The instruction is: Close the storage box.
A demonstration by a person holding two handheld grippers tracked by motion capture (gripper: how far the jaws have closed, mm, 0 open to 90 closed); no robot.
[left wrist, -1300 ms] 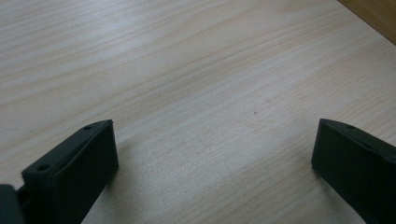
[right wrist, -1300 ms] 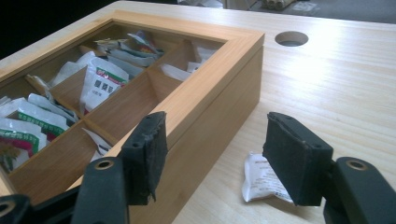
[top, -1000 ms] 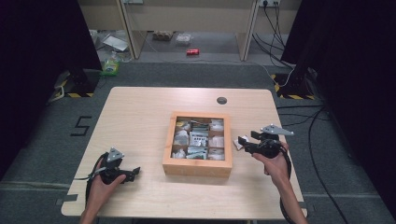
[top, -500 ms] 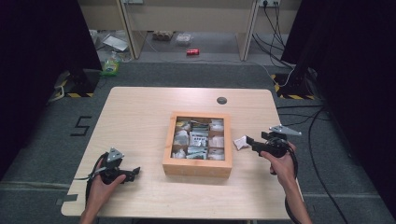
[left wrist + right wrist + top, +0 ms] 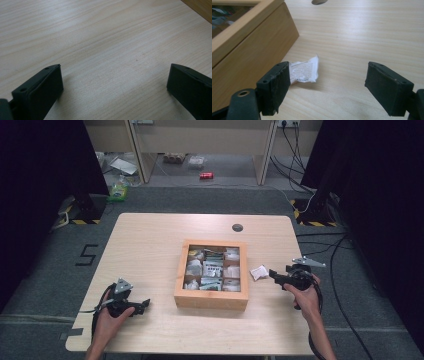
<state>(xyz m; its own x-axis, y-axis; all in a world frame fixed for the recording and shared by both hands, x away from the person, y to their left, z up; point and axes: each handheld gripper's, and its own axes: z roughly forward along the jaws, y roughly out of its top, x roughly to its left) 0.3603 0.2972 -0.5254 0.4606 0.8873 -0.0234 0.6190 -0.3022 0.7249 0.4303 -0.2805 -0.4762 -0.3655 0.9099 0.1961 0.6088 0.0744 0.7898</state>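
Right tool (image 5: 272, 273): two black matte block jaws, just been opening, released, nothing between pads. One crinkled white printed paper sachet (image 5: 304, 71) flat on pale woodgrain desk (image 5: 362, 37), just beyond its left jaw. Beyond sachet: one square wooden compartment box (image 5: 211, 299). Left tool (image 5: 145, 302) released.

The right gripper (image 5: 324, 87) hangs low over the wooden table (image 5: 367, 32), its jaws wide after opening. A small white printed packet (image 5: 304, 72) lies on the table just ahead of the left jaw, free of both. The wooden box (image 5: 254, 47) stands left of it.
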